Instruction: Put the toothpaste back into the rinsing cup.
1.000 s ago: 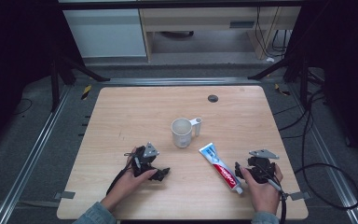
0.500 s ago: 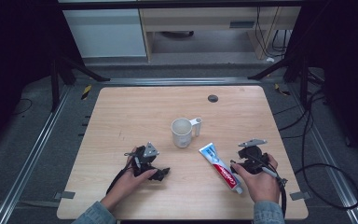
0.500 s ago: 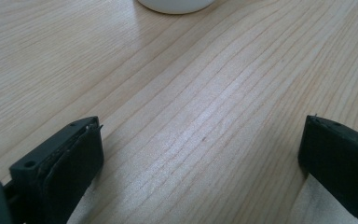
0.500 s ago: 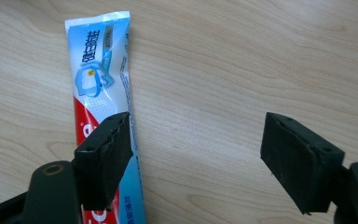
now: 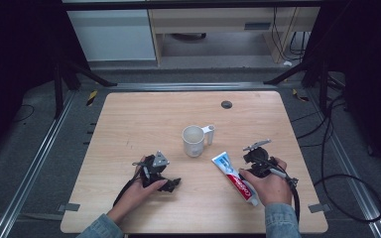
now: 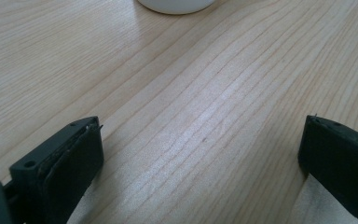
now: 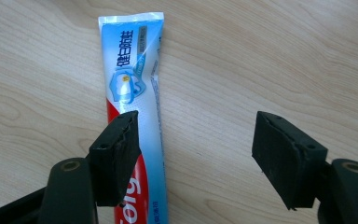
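While the right gripper [image 7: 196, 156] hangs just above the toothpaste tube [image 5: 234, 177], its jaws have just been closing, pinching nothing yet.

Tube flat on the wooden table [image 5: 129, 124], long axis running away from the person, under the gripper's left jaw rather than centred; right hand nearer. Left gripper [image 6: 200, 172] spread, empty, well apart. White mug [image 5: 194, 140] just beyond; dark room around.

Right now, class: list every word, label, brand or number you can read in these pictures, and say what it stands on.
"健白防蛀": on the blue upper part of the toothpaste tube, beside a tooth picture.
"olg": white letters on the tube's red lower part, cut off by the right gripper's jaw and the frame edge.
Small print along the tube's white edge: too small to read.
White mug: no writing seen.
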`<state>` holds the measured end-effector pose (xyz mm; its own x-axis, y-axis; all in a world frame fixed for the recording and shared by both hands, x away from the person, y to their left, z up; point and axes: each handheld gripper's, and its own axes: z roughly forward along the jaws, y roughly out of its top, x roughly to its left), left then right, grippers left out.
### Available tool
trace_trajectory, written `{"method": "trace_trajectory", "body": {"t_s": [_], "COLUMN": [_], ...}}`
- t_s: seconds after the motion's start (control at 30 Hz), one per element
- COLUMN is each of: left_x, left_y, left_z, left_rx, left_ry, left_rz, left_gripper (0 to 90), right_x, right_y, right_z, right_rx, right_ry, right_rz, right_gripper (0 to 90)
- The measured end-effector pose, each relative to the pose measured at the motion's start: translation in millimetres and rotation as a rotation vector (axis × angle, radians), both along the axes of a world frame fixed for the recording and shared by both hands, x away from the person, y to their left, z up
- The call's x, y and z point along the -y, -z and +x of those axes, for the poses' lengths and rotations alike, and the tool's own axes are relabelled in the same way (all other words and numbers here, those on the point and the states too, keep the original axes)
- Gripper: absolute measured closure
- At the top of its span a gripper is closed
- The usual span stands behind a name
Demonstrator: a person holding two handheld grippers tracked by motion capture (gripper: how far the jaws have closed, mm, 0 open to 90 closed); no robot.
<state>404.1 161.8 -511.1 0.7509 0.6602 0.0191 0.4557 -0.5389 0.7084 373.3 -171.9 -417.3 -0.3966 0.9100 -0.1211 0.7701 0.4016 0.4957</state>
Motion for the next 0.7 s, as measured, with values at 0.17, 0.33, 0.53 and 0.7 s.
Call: {"method": "trace_trajectory", "body": {"t_s": [0.17,0.33,0.53,0.7], "left_x": [0.2,0.1,0.1,0.1], "left_y": [0.1,0.1,0.1,0.1], "left_z": [-0.1,-0.1,-0.1,-0.1], "left_rx": [0.0,0.0,0.0,0.0], "left_ry": [-0.002,-0.002,-0.002,-0.002], "left_rz": [-0.003,-0.003,-0.003,-0.003], "left_gripper": [0.0,0.0,0.0,0.0], "right_x": [-8.4,-13.7,-16.4,-22.7], "right_y": [3.5,4.8,5.4,10.2], "right_z": [5.6,11.4,16.9,21.7], "right_rx": [-0.041,-0.079,-0.12,-0.143], "right_ry": [-0.015,-0.027,-0.032,-0.05], "right_rz": [-0.004,-0.006,-0.012,-0.024], "right_gripper": [37.4,40.4,41.0,38.5]}}
